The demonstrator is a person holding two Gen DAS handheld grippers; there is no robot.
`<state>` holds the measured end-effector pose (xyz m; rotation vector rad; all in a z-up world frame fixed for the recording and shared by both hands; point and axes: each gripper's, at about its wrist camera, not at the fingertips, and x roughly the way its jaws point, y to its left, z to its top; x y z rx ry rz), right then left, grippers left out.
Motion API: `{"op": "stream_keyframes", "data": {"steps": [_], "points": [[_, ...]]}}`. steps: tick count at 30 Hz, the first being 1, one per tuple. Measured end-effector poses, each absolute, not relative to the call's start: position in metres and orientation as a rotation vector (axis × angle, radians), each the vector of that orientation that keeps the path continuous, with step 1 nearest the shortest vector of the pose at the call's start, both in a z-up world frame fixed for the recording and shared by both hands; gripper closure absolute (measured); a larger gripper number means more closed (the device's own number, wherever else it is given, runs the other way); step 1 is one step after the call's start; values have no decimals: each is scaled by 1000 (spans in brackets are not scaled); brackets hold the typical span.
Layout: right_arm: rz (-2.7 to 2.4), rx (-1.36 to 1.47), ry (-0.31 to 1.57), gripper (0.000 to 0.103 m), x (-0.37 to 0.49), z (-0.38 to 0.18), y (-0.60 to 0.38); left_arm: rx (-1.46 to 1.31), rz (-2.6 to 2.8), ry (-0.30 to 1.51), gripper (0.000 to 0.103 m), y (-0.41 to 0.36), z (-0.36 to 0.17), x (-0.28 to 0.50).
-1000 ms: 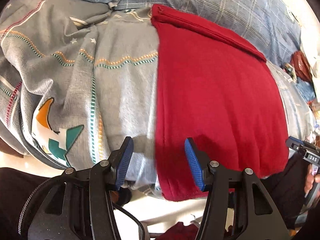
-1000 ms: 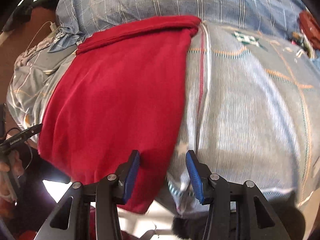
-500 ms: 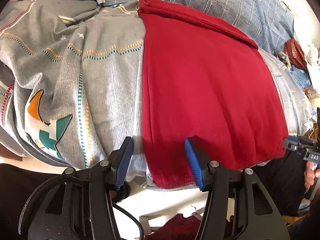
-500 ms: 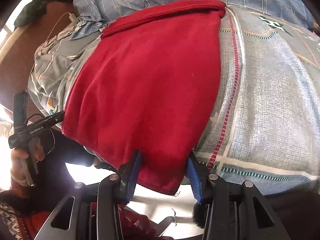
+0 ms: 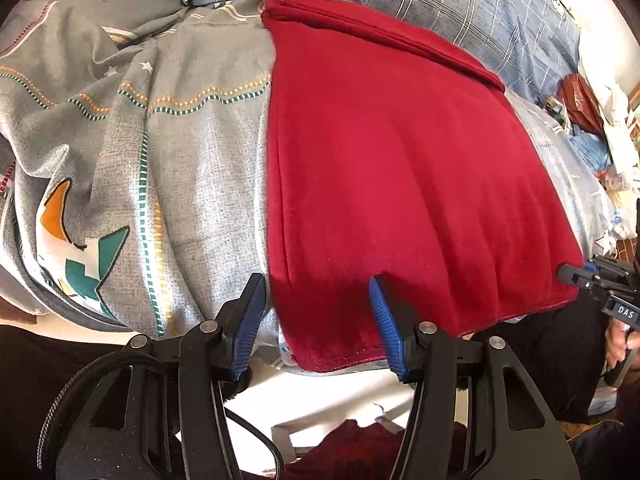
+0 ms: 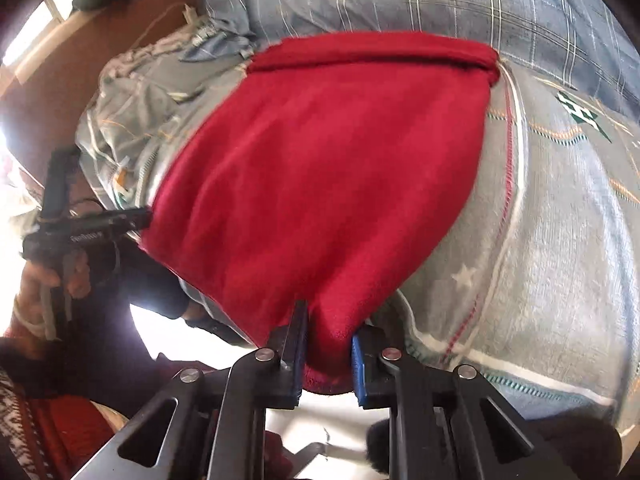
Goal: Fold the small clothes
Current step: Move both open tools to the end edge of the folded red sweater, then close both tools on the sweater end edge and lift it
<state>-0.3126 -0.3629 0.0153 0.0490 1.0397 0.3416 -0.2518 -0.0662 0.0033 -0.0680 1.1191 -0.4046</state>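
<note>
A red fleece garment (image 5: 392, 160) lies flat on the bed, its near hem hanging over the bed's edge. My left gripper (image 5: 318, 308) is open, its blue pads straddling the garment's near left corner without pinching it. In the right wrist view the garment (image 6: 320, 184) fills the middle. My right gripper (image 6: 328, 344) is closed on the garment's near right corner, which bunches between the pads. The right gripper's tip also shows in the left wrist view (image 5: 576, 274) at the garment's right corner. The left gripper also shows in the right wrist view (image 6: 100, 224).
A grey patterned bedsheet (image 5: 160, 152) covers the bed. A blue plaid quilt (image 5: 440, 4) lies along the far side. Clutter (image 5: 580, 96) sits at the far right. More red cloth (image 5: 348, 448) lies below on the floor. A brown headboard (image 6: 60, 80) stands at the left.
Both grippers moved in to the garment's near hem. The right gripper's jaws narrowed and closed on the right corner. The left gripper stayed open, now around the left corner.
</note>
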Motion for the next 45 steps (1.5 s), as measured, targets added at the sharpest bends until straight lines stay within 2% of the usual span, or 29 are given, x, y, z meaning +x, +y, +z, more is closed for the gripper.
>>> {"op": "stream_keyframes", "data": {"steps": [11,18,24,31,33,34,35,37,45], "points": [[310,95,1120,85,-302,-10,-367,-80,-437,1084,50,-63,29,-259],[315,88,1124,85,-300,-10,-364,-68,-428,1169,50,-64,7,-263],[321,94,1121,85,-298,-10,-362,-109,-411,1153,50,-62,5,-252],[342,137,1106,85,-294,-14,-365,-28,-433,1139,51,-74,1,-250],[355,131,1093,85,-295,-13,-364,-46,-444,1146,72,-71,2,-249],[358,111,1092,87,-295,-11,-361,-50,-447,1150,85,-72,3,-248],[359,97,1086,91,-295,-8,-360,-55,-457,1153,89,-71,4,-248],[381,101,1053,91,-297,3,-359,-69,-485,1148,94,-70,10,-247],[442,218,852,92,-285,70,-374,-194,-617,1009,96,-60,70,-227]]}}
